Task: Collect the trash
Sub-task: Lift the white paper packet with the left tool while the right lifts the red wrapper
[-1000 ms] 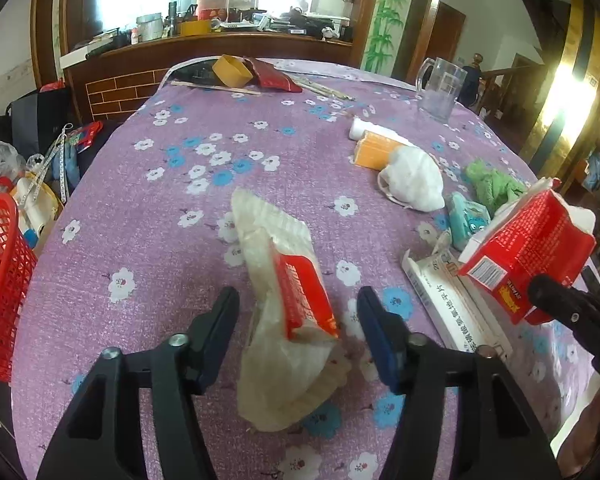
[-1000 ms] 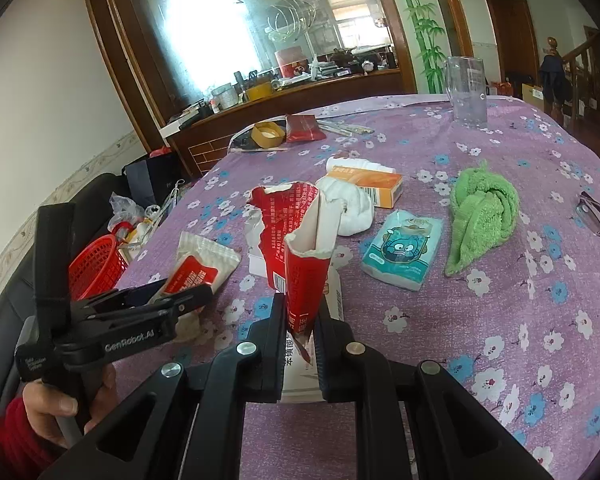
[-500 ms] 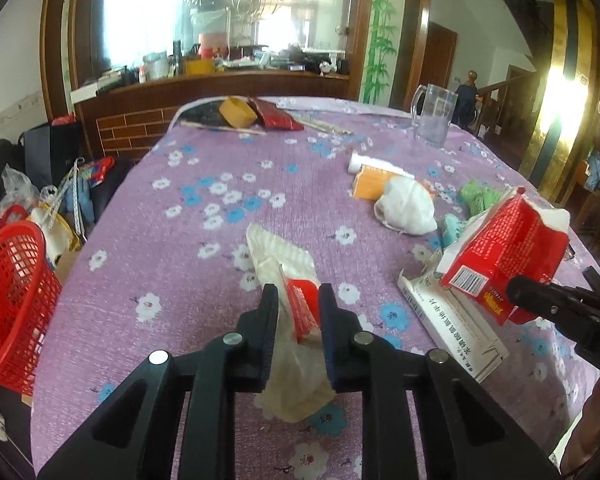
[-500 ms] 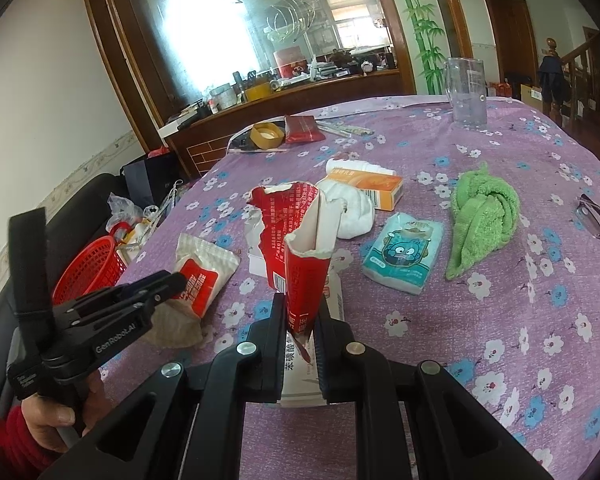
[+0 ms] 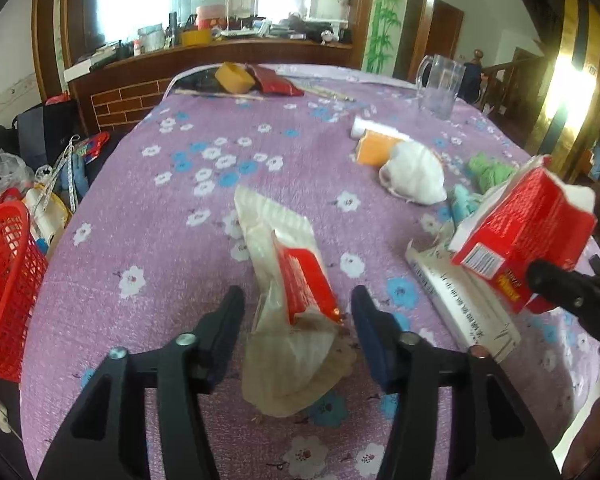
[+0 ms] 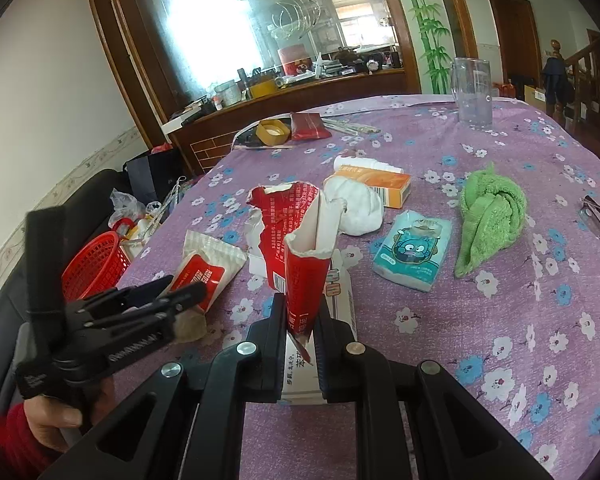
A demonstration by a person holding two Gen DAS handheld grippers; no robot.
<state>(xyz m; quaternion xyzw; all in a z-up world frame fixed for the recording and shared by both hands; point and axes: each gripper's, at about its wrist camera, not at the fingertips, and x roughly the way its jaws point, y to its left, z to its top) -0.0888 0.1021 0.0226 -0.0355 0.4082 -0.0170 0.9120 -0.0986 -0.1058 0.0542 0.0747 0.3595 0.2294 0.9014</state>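
The left hand-held gripper hangs low over the near part of the surface, which wears a purple flowered cloth, and its jaws are opening. A crumpled wrapper, pale with a red panel, lies on the cloth between the two fingers, and neither pad presses on it. From the right wrist view the same wrapper sits just left of centre, with the left hand-held gripper reaching over its near end, carried by a hand in a red sleeve. The right hand-held gripper is clamped tight on the lower edge of a torn red carton, holding it upright above a flat white box that lies on the cloth. In the left wrist view this carton stands at the right, raised over the white box. A red basket sits off the left edge of the surface, lower than the cloth. Farther back lie a white cloth bundle touching an orange box, a blue tissue pack and a green towel, with a clear mug near the far edge.
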